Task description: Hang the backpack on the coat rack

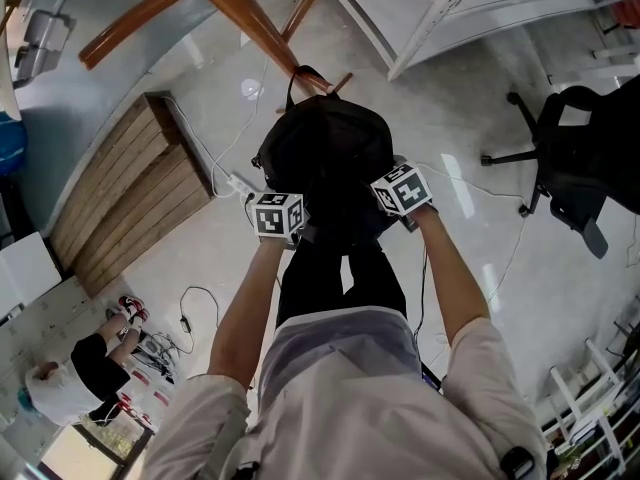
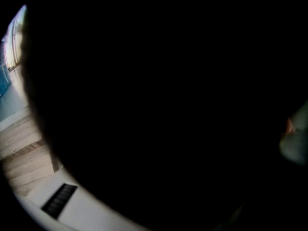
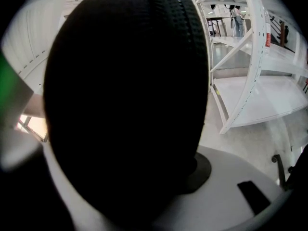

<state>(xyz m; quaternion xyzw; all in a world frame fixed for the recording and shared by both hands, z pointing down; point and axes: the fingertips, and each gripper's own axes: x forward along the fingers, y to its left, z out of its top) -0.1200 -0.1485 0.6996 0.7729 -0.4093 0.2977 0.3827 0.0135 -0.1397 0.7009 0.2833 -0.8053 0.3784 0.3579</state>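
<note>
- While the person stretches both arms out ahead, the black backpack [image 1: 325,158] is up in mid-air over the pale floor [image 1: 480,258], just toward 12 o'clock from the head view's centre.
- The left claw [image 1: 284,220] sits at the bag's 7 o'clock edge and the right claw [image 1: 400,194] at its 4 o'clock edge.
- Each claw's own view is filled with black fabric (the right one shows a zip ridge over the top). The fabric covers the pads, but each claw reads as clamped on the backpack.
- The bag's top loop [image 1: 298,76] stands at its 12 o'clock, just beside a short peg [image 1: 340,82] of the wooden coat rack [image 1: 240,13], whose pole slants off toward 11 o'clock. I cannot tell whether loop and peg touch.
- An office chair [image 1: 580,158] at 3 o'clock, white shelving [image 1: 470,8] at 1 o'clock and a slatted wooden platform [image 1: 130,198] at 9 o'clock all stand well apart from the bag.
</note>
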